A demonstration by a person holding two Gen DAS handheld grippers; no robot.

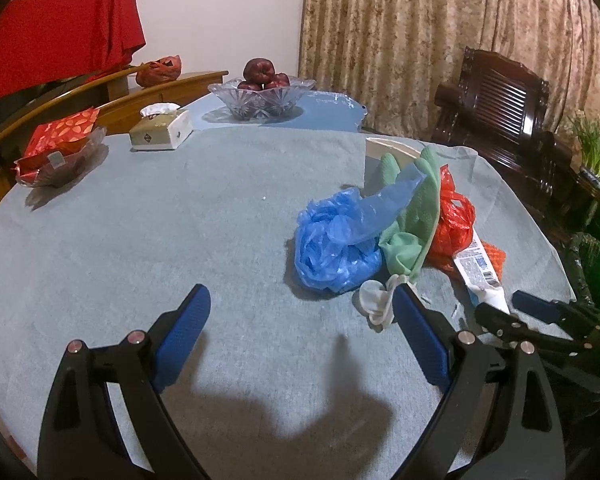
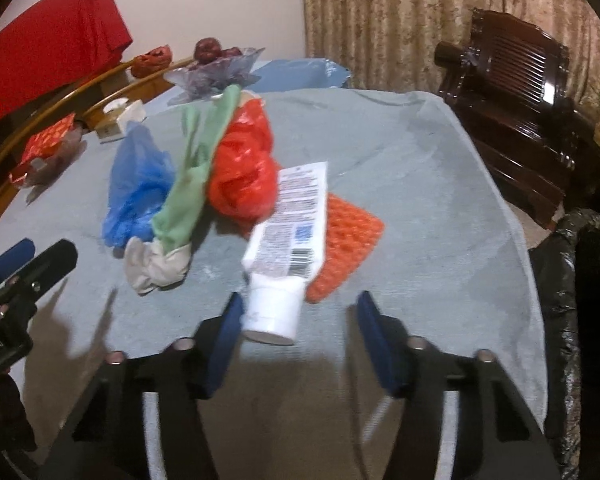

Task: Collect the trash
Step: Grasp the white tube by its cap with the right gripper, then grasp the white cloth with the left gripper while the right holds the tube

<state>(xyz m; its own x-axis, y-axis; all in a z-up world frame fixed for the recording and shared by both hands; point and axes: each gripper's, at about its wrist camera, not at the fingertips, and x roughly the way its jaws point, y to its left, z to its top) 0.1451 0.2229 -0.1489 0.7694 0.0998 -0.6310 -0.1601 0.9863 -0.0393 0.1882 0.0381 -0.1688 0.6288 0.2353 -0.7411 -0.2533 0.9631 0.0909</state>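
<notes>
Blue bag (image 1: 336, 240) hides the white container's (image 1: 384, 148) base.

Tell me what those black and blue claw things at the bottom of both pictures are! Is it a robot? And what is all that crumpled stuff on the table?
It is not a robot. A person holds one gripper in each hand, and each carries a small camera looking out along its two blue-padded fingers. One picture comes from the left gripper, the other from the right gripper. Both are open and hold nothing.

On the grey tablecloth lies a heap of trash: a blue plastic bag, a green rubber glove, a red plastic bag, an orange mesh piece and a white tube, whose cap end points between the right gripper's fingers. Further back stand a tissue box and a glass bowl of apples.
</notes>
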